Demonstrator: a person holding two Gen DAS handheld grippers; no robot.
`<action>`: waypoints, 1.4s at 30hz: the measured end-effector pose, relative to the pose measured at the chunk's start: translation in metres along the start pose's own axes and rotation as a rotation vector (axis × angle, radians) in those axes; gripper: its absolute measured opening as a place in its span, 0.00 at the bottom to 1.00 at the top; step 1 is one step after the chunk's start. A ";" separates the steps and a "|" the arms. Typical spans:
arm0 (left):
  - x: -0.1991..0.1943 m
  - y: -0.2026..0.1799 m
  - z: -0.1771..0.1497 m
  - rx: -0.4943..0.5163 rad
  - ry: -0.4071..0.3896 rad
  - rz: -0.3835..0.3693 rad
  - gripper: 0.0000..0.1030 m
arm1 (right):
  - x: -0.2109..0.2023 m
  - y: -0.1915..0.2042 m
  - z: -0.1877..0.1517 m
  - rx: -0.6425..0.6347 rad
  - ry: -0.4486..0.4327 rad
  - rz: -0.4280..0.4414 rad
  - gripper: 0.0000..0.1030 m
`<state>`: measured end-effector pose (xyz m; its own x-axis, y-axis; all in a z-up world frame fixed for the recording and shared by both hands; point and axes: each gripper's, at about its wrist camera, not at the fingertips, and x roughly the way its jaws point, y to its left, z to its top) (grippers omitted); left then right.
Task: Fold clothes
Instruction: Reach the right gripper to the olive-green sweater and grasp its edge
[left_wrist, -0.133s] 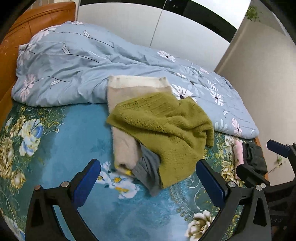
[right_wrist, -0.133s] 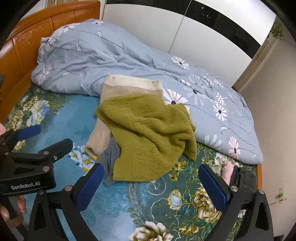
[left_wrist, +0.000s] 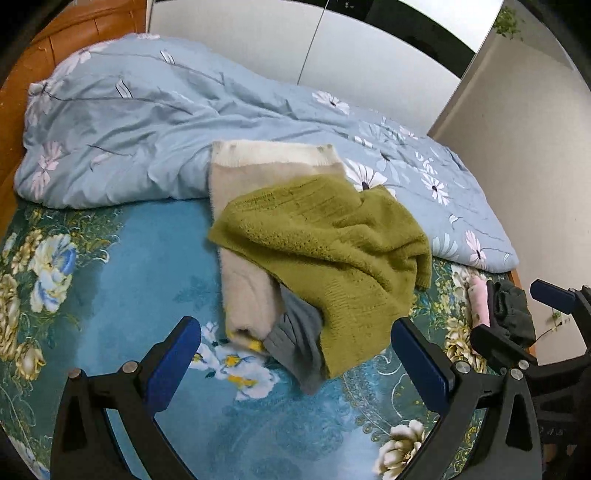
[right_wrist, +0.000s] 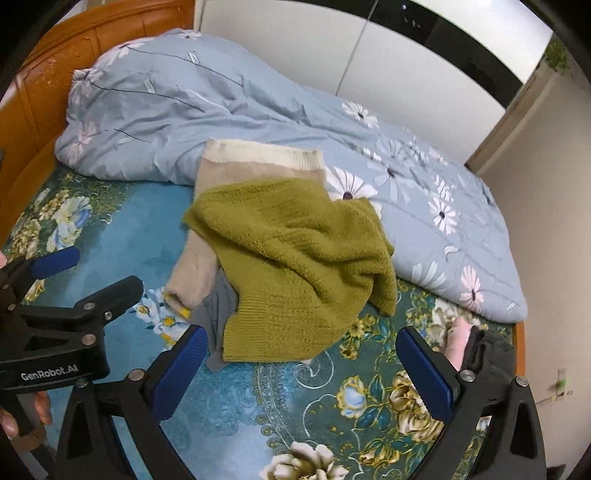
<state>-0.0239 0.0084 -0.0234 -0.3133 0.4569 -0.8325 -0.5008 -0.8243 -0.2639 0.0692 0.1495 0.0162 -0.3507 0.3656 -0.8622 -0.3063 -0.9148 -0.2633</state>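
Left wrist view shows us almost nothing changed from a moment before: the bed (left_wrist: 110, 280), the blue duvet (left_wrist: 147, 122) along its far edge, the green sweater (left_wrist: 332, 251) heaped mid-bed, unfolded. We hold left gripper (left_wrist: 295, 363) and right gripper (right_wrist: 301, 363) wide open, empty, near its front edge.

A crumpled green sweater (left_wrist: 325, 258) lies over a beige garment (left_wrist: 247, 229) on the floral bedspread (left_wrist: 110, 295).

Soft even daylight; fisheye-warped edges
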 end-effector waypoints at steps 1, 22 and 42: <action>0.006 -0.001 -0.002 -0.001 0.005 0.002 1.00 | 0.008 -0.001 0.003 0.003 0.015 0.000 1.00; 0.141 0.014 0.037 -0.032 0.138 0.021 1.00 | 0.157 -0.022 0.043 0.033 0.166 0.027 1.00; 0.135 0.115 0.013 -0.315 0.166 0.138 1.00 | 0.328 -0.054 0.065 0.888 0.434 0.345 0.52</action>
<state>-0.1341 -0.0207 -0.1603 -0.2127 0.2956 -0.9313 -0.1826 -0.9484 -0.2594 -0.0869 0.3302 -0.2239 -0.2493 -0.1450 -0.9575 -0.8515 -0.4383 0.2880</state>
